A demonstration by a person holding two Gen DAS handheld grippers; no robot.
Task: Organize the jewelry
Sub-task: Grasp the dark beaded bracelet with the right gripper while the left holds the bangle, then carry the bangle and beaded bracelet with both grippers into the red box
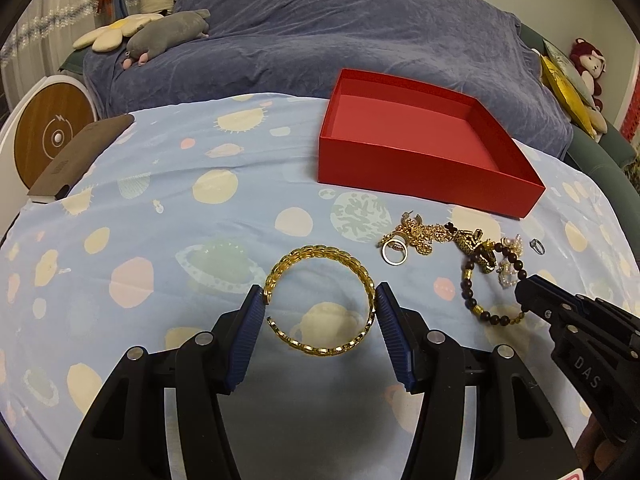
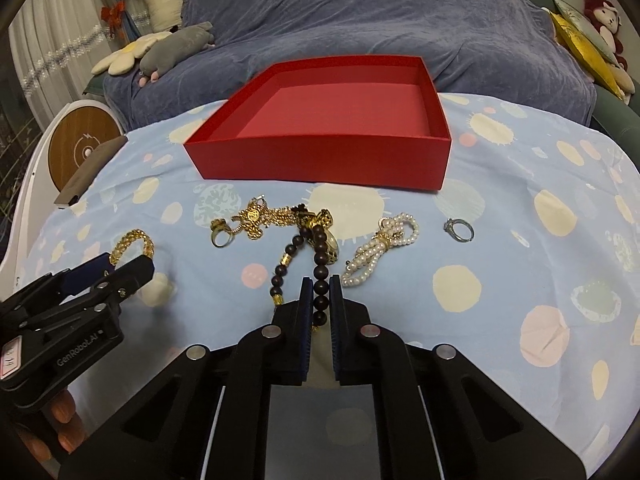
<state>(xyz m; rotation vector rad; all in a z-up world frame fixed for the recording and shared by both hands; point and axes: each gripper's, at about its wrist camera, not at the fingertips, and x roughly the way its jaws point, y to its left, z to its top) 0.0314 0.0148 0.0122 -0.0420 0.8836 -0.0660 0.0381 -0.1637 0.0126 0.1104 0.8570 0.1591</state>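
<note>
My left gripper (image 1: 320,292) is shut on a gold chain bracelet (image 1: 320,252), its blue pads pressing the ring from both sides on the planet-print cloth. In the right wrist view, the same gripper (image 2: 128,264) sits at lower left with the gold bracelet (image 2: 134,236). My right gripper (image 2: 321,280) is shut on a strand of the dark bead bracelet (image 2: 320,256), which trails toward a heap of gold chains (image 2: 260,216). From the left wrist view, the right gripper (image 1: 528,284) is at the dark bead bracelet (image 1: 466,292). An open red box (image 2: 320,156) stands empty beyond the jewelry.
A pearl bracelet (image 2: 380,256), a silver ring (image 2: 459,230) and a gold ring (image 2: 222,236) lie loose on the cloth. A brown case (image 1: 80,156) rests at the left edge beside a round wood-topped device (image 1: 52,136). A blue-covered sofa with plush toys runs behind.
</note>
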